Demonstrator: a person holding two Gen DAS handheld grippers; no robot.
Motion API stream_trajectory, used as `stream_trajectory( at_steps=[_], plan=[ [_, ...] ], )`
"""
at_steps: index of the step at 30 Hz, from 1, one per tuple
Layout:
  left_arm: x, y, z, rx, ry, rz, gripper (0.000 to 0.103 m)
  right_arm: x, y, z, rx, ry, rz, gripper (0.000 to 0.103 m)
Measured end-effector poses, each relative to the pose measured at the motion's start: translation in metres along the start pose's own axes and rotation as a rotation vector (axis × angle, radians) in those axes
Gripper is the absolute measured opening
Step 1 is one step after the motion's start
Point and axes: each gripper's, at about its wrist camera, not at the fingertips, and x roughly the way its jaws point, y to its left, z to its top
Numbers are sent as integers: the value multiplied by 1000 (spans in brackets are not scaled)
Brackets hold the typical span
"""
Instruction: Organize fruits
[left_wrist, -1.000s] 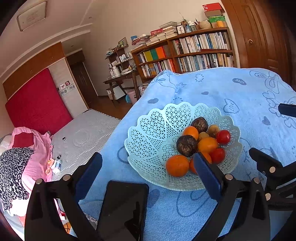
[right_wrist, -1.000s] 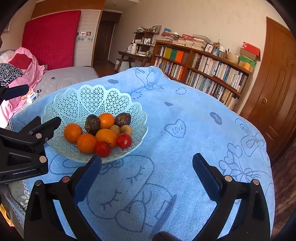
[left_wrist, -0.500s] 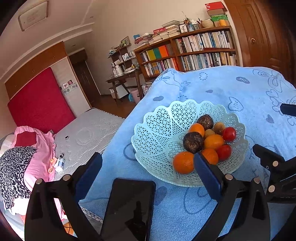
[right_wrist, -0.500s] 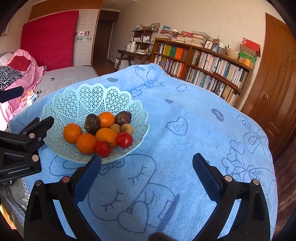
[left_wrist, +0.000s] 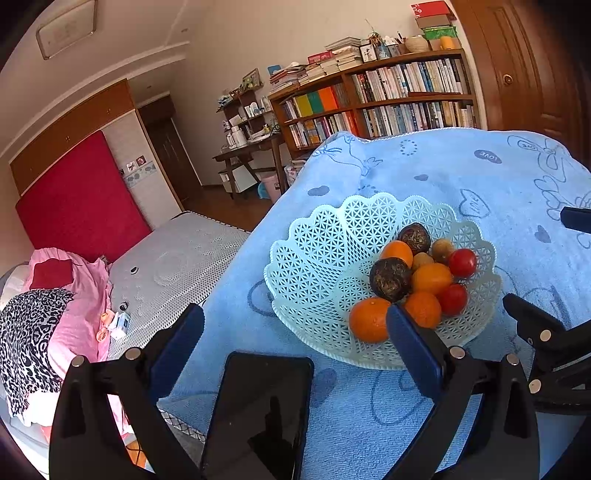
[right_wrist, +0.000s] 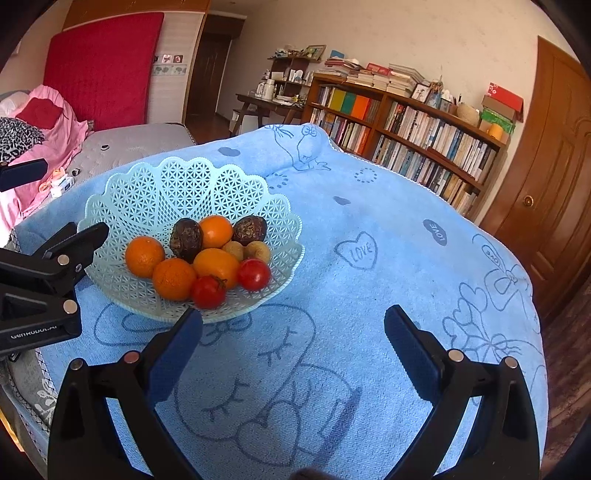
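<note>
Both grippers are hanging with jaws spread wide and nothing between them: the left gripper (left_wrist: 295, 332) beside a dark phone (left_wrist: 258, 413), the right gripper (right_wrist: 293, 332) over a blue towel (right_wrist: 388, 266). Oranges (right_wrist: 144, 256), tomatoes (right_wrist: 253, 274) and dark fruits (right_wrist: 185, 239) are sitting piled in a lattice basket (right_wrist: 166, 188) just ahead.

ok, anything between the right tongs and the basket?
No. In the right wrist view only bare blue towel separates the right tongs from the basket.

The left gripper (left_wrist: 295, 339) finger hides part of one orange (left_wrist: 369, 319); book titles are illegible.
</note>
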Motion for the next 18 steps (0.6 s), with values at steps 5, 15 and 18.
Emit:
stream_trajectory(
  at_steps=[5,15,18],
  plan=[
    [0,1,0,2,1,0,100,0,2,-1,-10,-1,-12,98],
    [0,1,0,2,1,0,100,0,0,-1,1,-5,-20,98],
    [0,1,0,1,0,0,100,1,-1,-1,1,1,-15,98]
  ],
)
